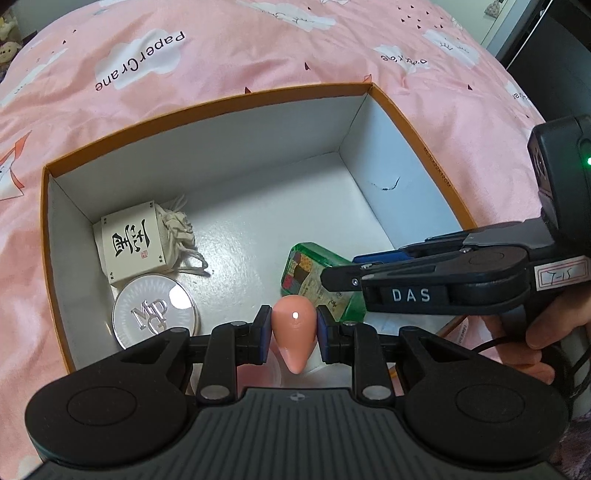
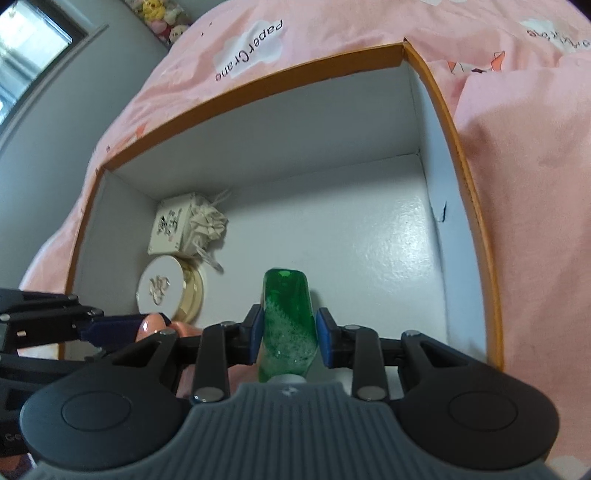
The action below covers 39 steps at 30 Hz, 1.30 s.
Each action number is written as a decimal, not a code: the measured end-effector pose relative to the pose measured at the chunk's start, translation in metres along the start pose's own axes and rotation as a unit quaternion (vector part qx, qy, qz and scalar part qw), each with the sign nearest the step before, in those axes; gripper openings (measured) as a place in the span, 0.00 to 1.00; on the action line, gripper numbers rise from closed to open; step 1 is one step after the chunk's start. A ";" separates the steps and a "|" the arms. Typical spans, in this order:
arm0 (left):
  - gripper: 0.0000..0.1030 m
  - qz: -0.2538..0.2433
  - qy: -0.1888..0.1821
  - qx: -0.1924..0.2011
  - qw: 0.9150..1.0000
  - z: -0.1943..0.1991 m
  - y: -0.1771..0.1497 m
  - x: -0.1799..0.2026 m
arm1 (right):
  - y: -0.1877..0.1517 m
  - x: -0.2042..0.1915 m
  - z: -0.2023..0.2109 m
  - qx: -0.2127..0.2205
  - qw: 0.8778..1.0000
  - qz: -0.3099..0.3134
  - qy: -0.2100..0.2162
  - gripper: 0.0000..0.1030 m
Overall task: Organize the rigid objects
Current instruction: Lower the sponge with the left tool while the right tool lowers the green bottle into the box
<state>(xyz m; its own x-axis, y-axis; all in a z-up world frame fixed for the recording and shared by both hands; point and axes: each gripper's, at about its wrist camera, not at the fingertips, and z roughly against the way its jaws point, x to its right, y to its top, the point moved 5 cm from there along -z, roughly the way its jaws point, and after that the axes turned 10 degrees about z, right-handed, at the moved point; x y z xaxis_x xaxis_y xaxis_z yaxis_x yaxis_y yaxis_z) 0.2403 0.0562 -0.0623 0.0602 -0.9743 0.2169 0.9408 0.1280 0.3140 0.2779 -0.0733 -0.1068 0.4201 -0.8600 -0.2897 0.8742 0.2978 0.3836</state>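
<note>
An open cardboard box [image 1: 207, 105] with orange rim and white inside lies on a pink bed; it also shows in the right wrist view [image 2: 258, 79]. My left gripper [image 1: 293, 334] is shut on a peach teardrop-shaped object [image 1: 293, 328], held over the box's near edge. My right gripper [image 2: 289, 339] is shut on a green bottle [image 2: 288, 325], held inside the box; in the left wrist view the bottle [image 1: 306, 273] shows a patterned label. The left gripper's finger [image 2: 110, 328] and the peach object [image 2: 151, 326] show at the lower left of the right wrist view.
In the box's left corner lie a white cube box with calligraphy [image 1: 131, 245], a cream drawstring pouch [image 1: 179, 230] and a round silver compact [image 1: 157, 314]. Pink patterned bedding [image 1: 258, 48] surrounds the box. Plush toys [image 2: 162, 16] sit far off by a wall.
</note>
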 end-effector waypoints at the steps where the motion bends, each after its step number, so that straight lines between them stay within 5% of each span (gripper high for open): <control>1: 0.27 0.000 0.000 -0.001 1.000 -0.001 0.000 0.000 | 0.000 -0.001 -0.001 -0.008 1.000 0.008 -0.005 0.32; 23: 0.27 0.009 -0.010 0.006 1.000 0.001 -0.006 -0.006 | -0.013 -0.011 -0.026 -0.128 0.979 0.156 -0.032 0.40; 27: 0.27 0.010 -0.012 0.009 1.000 0.003 -0.006 -0.007 | -0.012 -0.013 -0.025 -0.128 0.976 0.169 -0.038 0.32; 39: 0.27 0.020 -0.028 0.017 0.999 0.005 -0.008 -0.013 | 0.010 -0.027 0.026 -0.103 0.976 0.192 -0.021 0.29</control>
<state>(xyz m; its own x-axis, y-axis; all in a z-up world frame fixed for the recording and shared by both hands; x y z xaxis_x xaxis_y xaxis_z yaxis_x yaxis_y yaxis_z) 0.2309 0.0691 -0.0633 0.0782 -0.9568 0.2801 0.9261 0.1737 0.3348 0.2690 -0.0579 -0.0722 0.7193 -0.6840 -0.1210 0.6868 0.6743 0.2713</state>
